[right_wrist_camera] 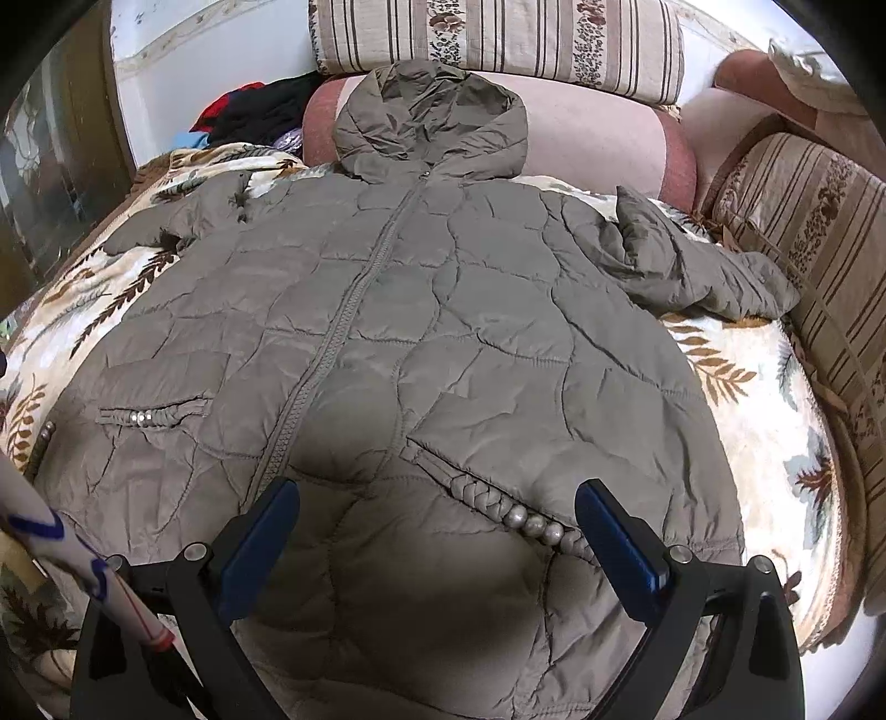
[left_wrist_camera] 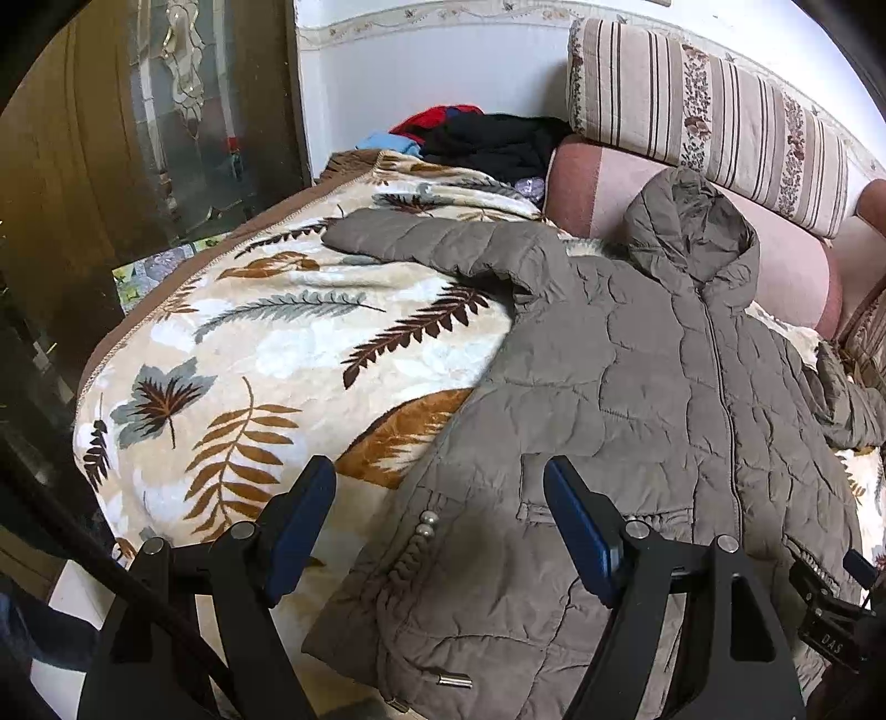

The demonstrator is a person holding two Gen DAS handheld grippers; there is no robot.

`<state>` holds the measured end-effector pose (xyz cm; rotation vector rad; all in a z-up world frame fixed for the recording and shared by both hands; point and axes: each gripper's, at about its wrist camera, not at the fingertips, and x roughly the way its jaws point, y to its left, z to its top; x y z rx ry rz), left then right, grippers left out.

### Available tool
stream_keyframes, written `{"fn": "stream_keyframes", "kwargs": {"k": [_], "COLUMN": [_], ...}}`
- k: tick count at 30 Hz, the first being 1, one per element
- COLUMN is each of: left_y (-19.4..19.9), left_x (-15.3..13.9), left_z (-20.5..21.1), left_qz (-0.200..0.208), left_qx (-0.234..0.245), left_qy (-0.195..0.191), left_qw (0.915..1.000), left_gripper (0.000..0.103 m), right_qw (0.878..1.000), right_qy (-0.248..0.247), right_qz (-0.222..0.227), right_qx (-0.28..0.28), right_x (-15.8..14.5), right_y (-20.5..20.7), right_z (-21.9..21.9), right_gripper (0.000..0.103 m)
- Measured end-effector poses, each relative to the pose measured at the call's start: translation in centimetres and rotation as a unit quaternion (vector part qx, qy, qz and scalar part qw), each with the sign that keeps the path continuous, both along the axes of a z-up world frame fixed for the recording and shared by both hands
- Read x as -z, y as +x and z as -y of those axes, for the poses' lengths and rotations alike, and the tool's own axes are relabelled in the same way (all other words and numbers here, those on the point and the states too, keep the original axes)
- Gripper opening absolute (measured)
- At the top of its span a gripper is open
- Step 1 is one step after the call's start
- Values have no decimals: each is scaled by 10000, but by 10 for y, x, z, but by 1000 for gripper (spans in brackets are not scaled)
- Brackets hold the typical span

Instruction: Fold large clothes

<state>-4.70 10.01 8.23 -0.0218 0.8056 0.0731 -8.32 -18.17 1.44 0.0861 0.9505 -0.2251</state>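
A long grey-brown quilted hooded jacket (right_wrist_camera: 421, 332) lies spread face up, zipped, on a leaf-patterned blanket (left_wrist_camera: 266, 343). Its hood (right_wrist_camera: 432, 122) rests against a pink bolster. One sleeve (left_wrist_camera: 421, 243) stretches out to the left, the other (right_wrist_camera: 698, 266) lies crumpled at the right. My left gripper (left_wrist_camera: 440, 476) is open, hovering above the jacket's lower left edge (left_wrist_camera: 637, 387). My right gripper (right_wrist_camera: 437, 498) is open above the jacket's lower front, near a pearl-trimmed pocket (right_wrist_camera: 520, 515).
A pink bolster (right_wrist_camera: 598, 144) and striped floral cushions (right_wrist_camera: 498, 39) line the back. More striped cushions (right_wrist_camera: 819, 249) stand at the right. A pile of black, red and blue clothes (left_wrist_camera: 476, 138) lies at the back left. A wooden door (left_wrist_camera: 66, 183) stands left.
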Motion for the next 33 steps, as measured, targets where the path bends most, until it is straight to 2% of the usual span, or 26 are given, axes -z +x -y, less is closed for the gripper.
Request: {"fn": "stream_keyframes", "kwargs": {"k": [9,20,25,29,33], "left_y": [-3,-5,-3,3,-3], "left_x": [-6,1,-1,-6,-15], "left_z": [6,17,7,2,5], "left_qz": [48,-8,72,20,200], "left_qx": [20,166,-30,-267,-480], "left_qy": [171,163,89,1,38], "left_qw": [9998,9997,9999,9996,9986], "left_gripper": [77,77,77,77,77], "right_qw": [9999,9999,10000,9997,9994], "right_qy": [121,98,79,180,168], "right_qz": [62,48,-16,96,182], "right_qx": [-42,15,-53,-109,-223], "right_x": [5,9,13,14,16], "right_y": [3,-4,2,3,-4], "right_z": [-2,2,-2,-3,-2], "right_gripper": [102,102,102,102,102]}}
